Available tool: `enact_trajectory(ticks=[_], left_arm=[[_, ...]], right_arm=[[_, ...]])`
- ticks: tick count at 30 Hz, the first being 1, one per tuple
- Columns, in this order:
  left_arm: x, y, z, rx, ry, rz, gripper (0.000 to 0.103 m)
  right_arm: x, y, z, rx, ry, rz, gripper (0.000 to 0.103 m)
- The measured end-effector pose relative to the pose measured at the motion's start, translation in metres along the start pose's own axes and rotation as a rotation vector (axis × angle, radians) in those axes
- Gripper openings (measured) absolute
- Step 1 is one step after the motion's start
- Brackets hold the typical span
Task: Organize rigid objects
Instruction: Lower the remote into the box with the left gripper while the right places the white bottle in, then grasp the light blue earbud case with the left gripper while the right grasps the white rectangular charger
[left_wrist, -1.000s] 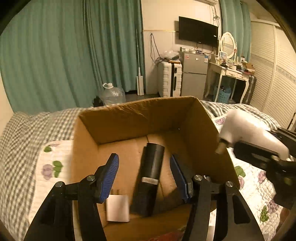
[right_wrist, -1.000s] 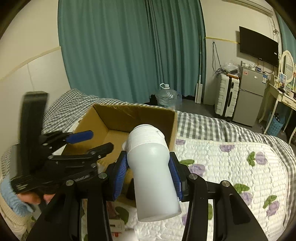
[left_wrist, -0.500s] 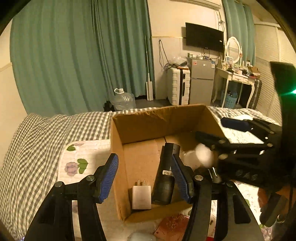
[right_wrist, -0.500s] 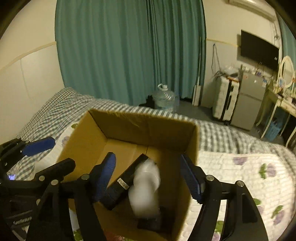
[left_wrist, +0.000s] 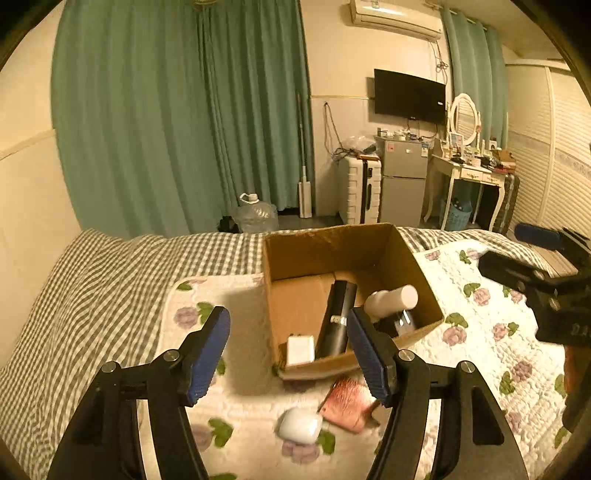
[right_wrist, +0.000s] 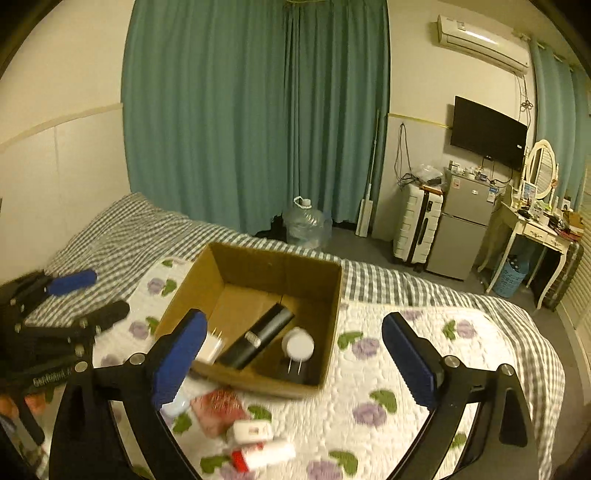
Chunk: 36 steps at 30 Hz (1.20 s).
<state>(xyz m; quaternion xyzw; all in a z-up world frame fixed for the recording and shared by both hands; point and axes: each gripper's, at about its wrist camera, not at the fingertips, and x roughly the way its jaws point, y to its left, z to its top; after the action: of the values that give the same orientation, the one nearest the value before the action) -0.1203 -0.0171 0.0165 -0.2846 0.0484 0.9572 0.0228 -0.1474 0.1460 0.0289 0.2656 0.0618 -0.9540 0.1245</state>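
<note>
An open cardboard box (left_wrist: 424, 291) (right_wrist: 332, 295) sits on the bed. Inside lie a black cylinder (left_wrist: 338, 314) (right_wrist: 258, 336), a white bottle (left_wrist: 391, 299) (right_wrist: 297, 343), a white plug adapter (left_wrist: 300, 349) (right_wrist: 210, 345) and a dark item with two prongs (left_wrist: 402, 321). My left gripper (left_wrist: 288, 354) is open and empty, above the box's near left corner. My right gripper (right_wrist: 291, 365) is open and empty, above the box's near side. Loose on the quilt in front of the box lie a pink brush (left_wrist: 349, 404) (right_wrist: 216, 408), a white case (left_wrist: 300, 424), a small white box (right_wrist: 251, 430) and a red and white tube (right_wrist: 264, 454).
The bed has a floral quilt (right_wrist: 369, 369) over a grey checked cover (left_wrist: 92, 295). Beyond the bed's far edge are green curtains, a water jug (right_wrist: 304, 225), a white suitcase (right_wrist: 417, 221), a small fridge and a dressing table. The other gripper shows at each view's side.
The right gripper let go of the white bottle, which now lies in the box. Both grippers have pulled back and up from the box, bringing the loose items on the quilt into view.
</note>
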Motion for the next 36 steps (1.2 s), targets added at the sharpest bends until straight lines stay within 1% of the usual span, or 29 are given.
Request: enact_trajectory(ticks=[3, 5, 8, 11, 14, 18, 23, 27, 31, 34, 36], left_arm=[[-0.004, 0.006, -0.015, -0.016, 0.009, 0.013, 0.069], [-0.002, 0.008, -0.026, -0.025, 0.022, 0.029, 0.069], [0.008, 0.011, -0.048, -0.044, 0.054, 0.036, 0.069], [0.026, 0.007, -0.070, -0.039, 0.090, 0.030, 0.069], [0.048, -0.001, -0.095, -0.011, 0.147, 0.016, 0.069], [0.074, -0.007, -0.116, 0.013, 0.216, 0.001, 0.069], [0.098, -0.010, -0.130, 0.031, 0.286, -0.018, 0.069], [0.117, -0.016, -0.138, 0.052, 0.345, -0.037, 0.069], [0.136, -0.019, -0.146, 0.069, 0.407, -0.018, 0.069], [0.140, -0.020, -0.146, 0.073, 0.404, -0.025, 0.069], [0.139, -0.020, -0.147, 0.069, 0.396, -0.043, 0.066]], right_arm=[[-0.003, 0.007, -0.019, -0.013, 0.027, -0.016, 0.096], [0.001, 0.013, -0.035, -0.021, 0.059, -0.005, 0.096], [0.017, 0.020, -0.066, 0.003, 0.129, 0.029, 0.096], [0.042, 0.028, -0.097, -0.001, 0.214, 0.033, 0.096], [0.066, 0.033, -0.122, -0.028, 0.292, 0.045, 0.096], [0.091, 0.032, -0.143, -0.029, 0.377, 0.042, 0.096], [0.106, 0.031, -0.152, -0.017, 0.411, 0.050, 0.096], [0.109, 0.025, -0.155, 0.009, 0.422, 0.062, 0.096], [0.106, 0.017, -0.153, 0.035, 0.407, 0.073, 0.096], [0.104, 0.017, -0.149, 0.033, 0.389, 0.087, 0.096], [0.105, 0.018, -0.145, 0.028, 0.378, 0.098, 0.096]])
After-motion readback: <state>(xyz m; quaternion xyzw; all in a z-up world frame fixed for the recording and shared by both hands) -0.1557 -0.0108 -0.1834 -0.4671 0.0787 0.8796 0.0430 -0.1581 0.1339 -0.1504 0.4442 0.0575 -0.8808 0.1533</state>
